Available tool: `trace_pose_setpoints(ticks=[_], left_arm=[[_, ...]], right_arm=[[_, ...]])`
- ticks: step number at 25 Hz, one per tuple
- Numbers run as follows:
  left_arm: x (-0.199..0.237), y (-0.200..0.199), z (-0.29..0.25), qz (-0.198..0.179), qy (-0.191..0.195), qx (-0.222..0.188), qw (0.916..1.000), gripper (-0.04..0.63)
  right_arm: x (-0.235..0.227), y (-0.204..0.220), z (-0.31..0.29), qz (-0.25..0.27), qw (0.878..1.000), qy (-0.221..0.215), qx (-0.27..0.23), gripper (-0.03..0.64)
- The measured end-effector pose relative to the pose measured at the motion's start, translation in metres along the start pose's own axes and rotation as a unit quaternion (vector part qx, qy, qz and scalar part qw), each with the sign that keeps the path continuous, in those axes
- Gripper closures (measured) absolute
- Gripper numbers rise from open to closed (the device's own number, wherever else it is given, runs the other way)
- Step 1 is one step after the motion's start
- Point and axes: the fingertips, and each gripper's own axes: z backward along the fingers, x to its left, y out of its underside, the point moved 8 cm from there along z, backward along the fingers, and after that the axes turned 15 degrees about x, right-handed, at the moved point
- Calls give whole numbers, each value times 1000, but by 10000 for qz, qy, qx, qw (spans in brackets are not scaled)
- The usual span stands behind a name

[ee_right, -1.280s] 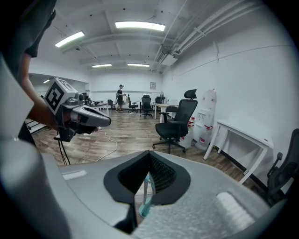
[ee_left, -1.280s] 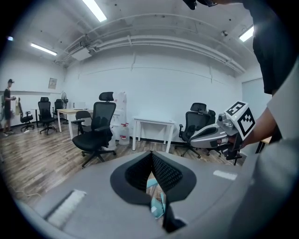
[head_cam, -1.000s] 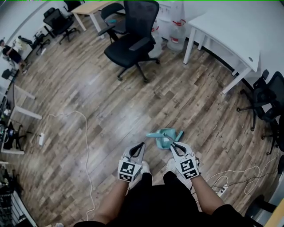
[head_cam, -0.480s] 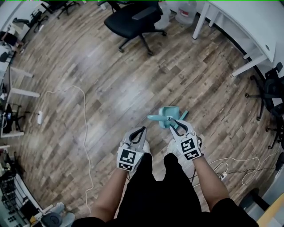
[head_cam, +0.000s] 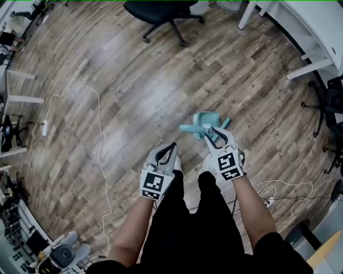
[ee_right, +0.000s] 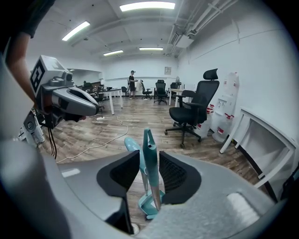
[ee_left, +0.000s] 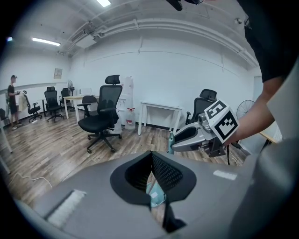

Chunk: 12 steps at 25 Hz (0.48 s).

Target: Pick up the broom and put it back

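Observation:
A teal broom (ee_right: 149,158) stands upright in its teal dustpan (head_cam: 208,119) on the wooden floor in front of my feet. My right gripper (ee_right: 149,163) has the broom's handle between its jaws. The jaws are opening, and a gap shows between the handle and the left pad. The dustpan's own handle (ee_right: 132,145) rises just behind. In the head view the right gripper (head_cam: 217,134) sits at the near edge of the set. My left gripper (head_cam: 169,150) hangs to its left, shut and holding nothing, and the dustpan (ee_left: 155,195) shows below its jaws.
A black office chair (head_cam: 161,10) stands further out on the floor, with a white desk (head_cam: 316,32) at the right. A white cable (head_cam: 99,139) snakes across the floor on the left. More cables and a power strip (head_cam: 270,200) lie at the right. A person (ee_right: 132,84) stands far off.
Both grippers have sunk toward the floor and the head view has tipped further down. The right gripper's jaws have spread wider around the broom handle.

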Motion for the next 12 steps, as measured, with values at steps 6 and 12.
trace_pose_setpoints(ticks=[6,12], left_arm=[[6,8,3,-41,-42,95,9999,578],[5,11,3,12,-61,109,9999,578]], right_arm=[[0,-3,-5,149,9998,97,-35,520],[0,0,-3,260,9995,160,-51,526]])
